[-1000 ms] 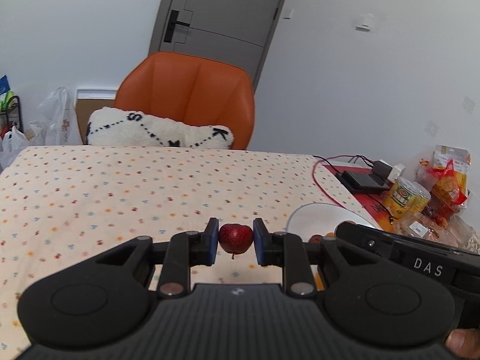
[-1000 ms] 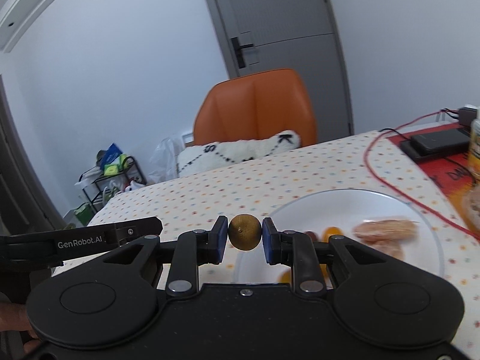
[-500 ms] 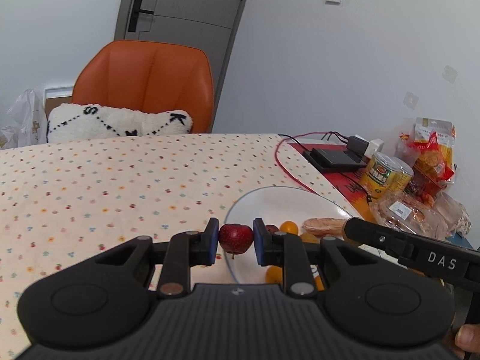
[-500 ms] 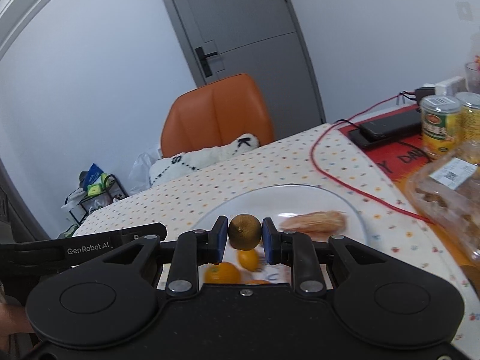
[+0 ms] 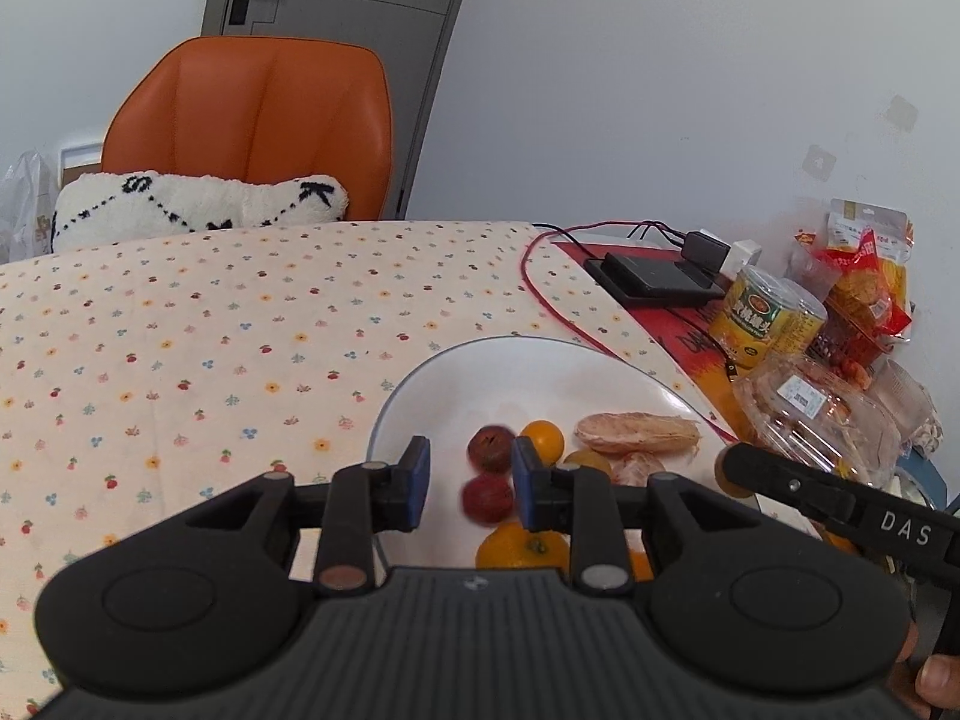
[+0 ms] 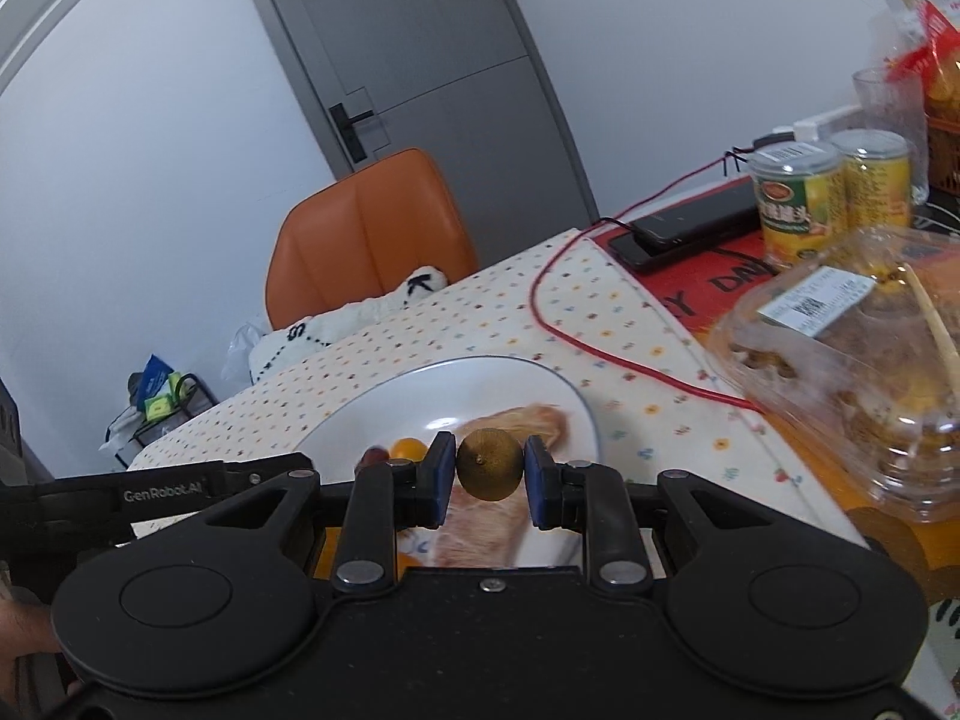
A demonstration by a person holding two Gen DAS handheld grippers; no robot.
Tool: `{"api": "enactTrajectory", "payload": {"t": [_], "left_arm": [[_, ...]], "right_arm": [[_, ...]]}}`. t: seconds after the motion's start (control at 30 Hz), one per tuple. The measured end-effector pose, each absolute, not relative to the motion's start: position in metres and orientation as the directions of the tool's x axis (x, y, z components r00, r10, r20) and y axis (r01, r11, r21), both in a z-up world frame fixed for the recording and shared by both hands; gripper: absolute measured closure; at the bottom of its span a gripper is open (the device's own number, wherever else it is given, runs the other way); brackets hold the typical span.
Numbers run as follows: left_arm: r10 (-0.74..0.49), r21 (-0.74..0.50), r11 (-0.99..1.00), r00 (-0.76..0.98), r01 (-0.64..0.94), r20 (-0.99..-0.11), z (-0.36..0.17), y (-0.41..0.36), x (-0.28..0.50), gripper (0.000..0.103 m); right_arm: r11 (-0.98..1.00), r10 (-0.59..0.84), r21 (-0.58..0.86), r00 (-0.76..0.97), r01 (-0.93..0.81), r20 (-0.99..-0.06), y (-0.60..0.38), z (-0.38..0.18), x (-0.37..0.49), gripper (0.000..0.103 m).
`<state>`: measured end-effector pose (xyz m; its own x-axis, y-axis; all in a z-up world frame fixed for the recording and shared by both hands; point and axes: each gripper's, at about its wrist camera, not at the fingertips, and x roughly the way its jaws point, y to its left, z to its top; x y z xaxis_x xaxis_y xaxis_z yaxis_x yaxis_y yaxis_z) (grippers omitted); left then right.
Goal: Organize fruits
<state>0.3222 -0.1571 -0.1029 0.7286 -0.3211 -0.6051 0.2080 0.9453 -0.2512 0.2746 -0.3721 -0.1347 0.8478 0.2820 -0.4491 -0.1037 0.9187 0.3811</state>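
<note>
Released since the earlier frame, the small red round fruit (image 5: 487, 498) lies blurred on the white round plate (image 5: 420, 396) between the left gripper's (image 5: 469, 485) parted jaws; it may roll. The right gripper (image 6: 491, 474) clamps a brown-gold round fruit (image 6: 489, 471) over the plate; dropping it could scatter the fruits.

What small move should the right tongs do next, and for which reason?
Probably lower a little and open. The right tongs are shut on the round brownish-green fruit, above the white round plate. The left tongs are open, their small red fruit blurred over the plate among other fruits.
</note>
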Motion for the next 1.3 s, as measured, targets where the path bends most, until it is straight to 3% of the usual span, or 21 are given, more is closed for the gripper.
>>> {"api": "enactTrajectory", "payload": {"t": [0.33, 0.4, 0.5, 0.83, 0.97, 1.17, 1.3], "left_arm": [[-0.303, -0.249, 0.951, 0.729, 0.186, -0.614, -0.1, -0.149, 0.32, 0.074], [-0.302, -0.252, 0.951, 0.727, 0.182, -0.616, -0.099, -0.146, 0.318, 0.072], [-0.302, -0.255, 0.95, 0.728, 0.179, -0.615, -0.097, -0.14, 0.315, 0.064], [-0.293, -0.266, 0.95, 0.753, 0.162, -0.59, -0.08, -0.116, 0.294, 0.048], [-0.287, -0.262, 0.952, 0.76, 0.159, -0.583, -0.07, -0.105, 0.284, 0.036], [-0.276, -0.257, 0.954, 0.783, 0.153, -0.558, -0.055, -0.088, 0.262, 0.028], [-0.257, -0.242, 0.96, 0.794, 0.142, -0.551, -0.047, -0.082, 0.247, 0.025]], "right_arm": [[0.915, 0.282, 0.393, 0.846, -0.096, -0.451, -0.372, -0.138, 0.277, 0.08], [0.917, 0.272, 0.389, 0.846, -0.084, -0.458, -0.371, -0.138, 0.277, 0.074], [0.914, 0.256, 0.401, 0.856, -0.063, -0.449, -0.373, -0.135, 0.274, 0.066], [0.914, 0.251, 0.4, 0.864, -0.064, -0.437, -0.361, -0.12, 0.256, 0.066], [0.919, 0.255, 0.386, 0.867, -0.079, -0.429, -0.351, -0.111, 0.247, 0.066], [0.924, 0.26, 0.369, 0.87, -0.099, -0.419, -0.336, -0.098, 0.231, 0.066], [0.928, 0.267, 0.354, 0.87, -0.115, -0.415, -0.327, -0.09, 0.218, 0.058]]}}
